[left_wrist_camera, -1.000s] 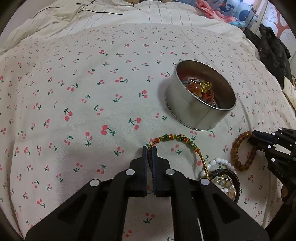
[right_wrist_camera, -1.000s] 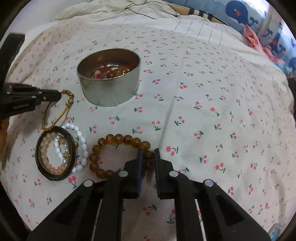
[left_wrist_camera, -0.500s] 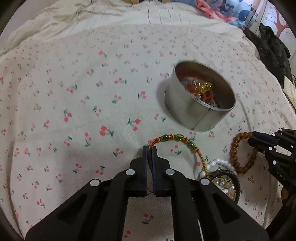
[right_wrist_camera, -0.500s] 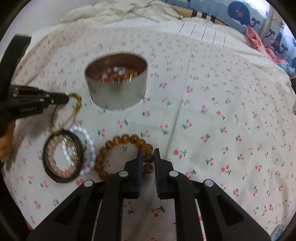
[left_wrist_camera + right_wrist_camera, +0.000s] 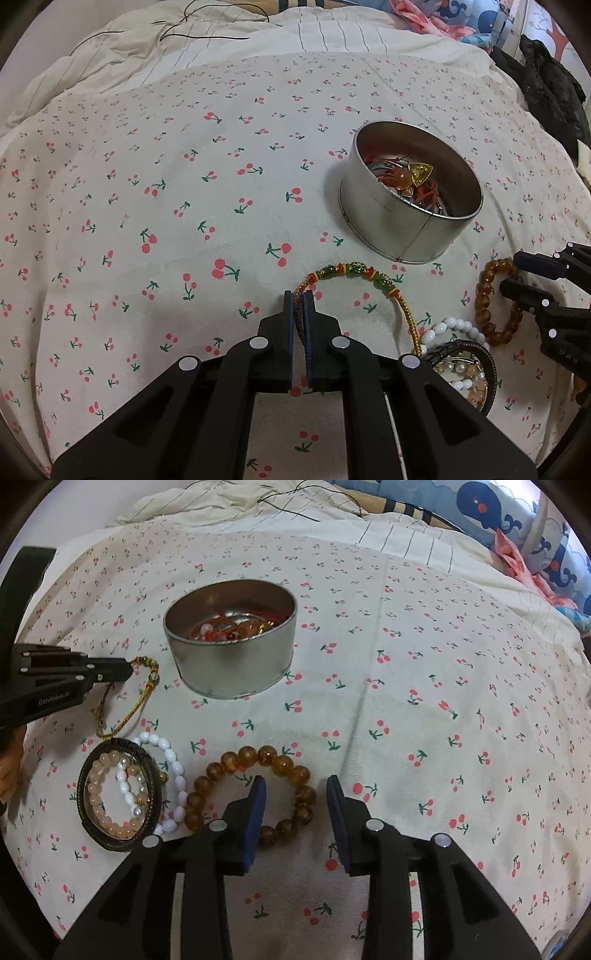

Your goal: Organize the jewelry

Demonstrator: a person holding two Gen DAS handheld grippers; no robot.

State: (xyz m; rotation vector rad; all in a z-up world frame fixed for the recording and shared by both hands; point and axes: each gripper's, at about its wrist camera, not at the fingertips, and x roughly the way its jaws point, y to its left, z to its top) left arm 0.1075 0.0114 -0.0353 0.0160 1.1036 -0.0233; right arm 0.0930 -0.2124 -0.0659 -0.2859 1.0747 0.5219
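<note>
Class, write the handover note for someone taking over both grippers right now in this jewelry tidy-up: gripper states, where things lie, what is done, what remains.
Left gripper: shut on the braided cord bracelet, which rests on the bedsheet.
Right gripper: jaws have just been opening; the amber bead bracelet lies loose between them.
Tin: already holds several pieces.
Left: cord bracelet, amber beads, white bead bracelet, dark oval bangle and the pink beads inside it.
</note>
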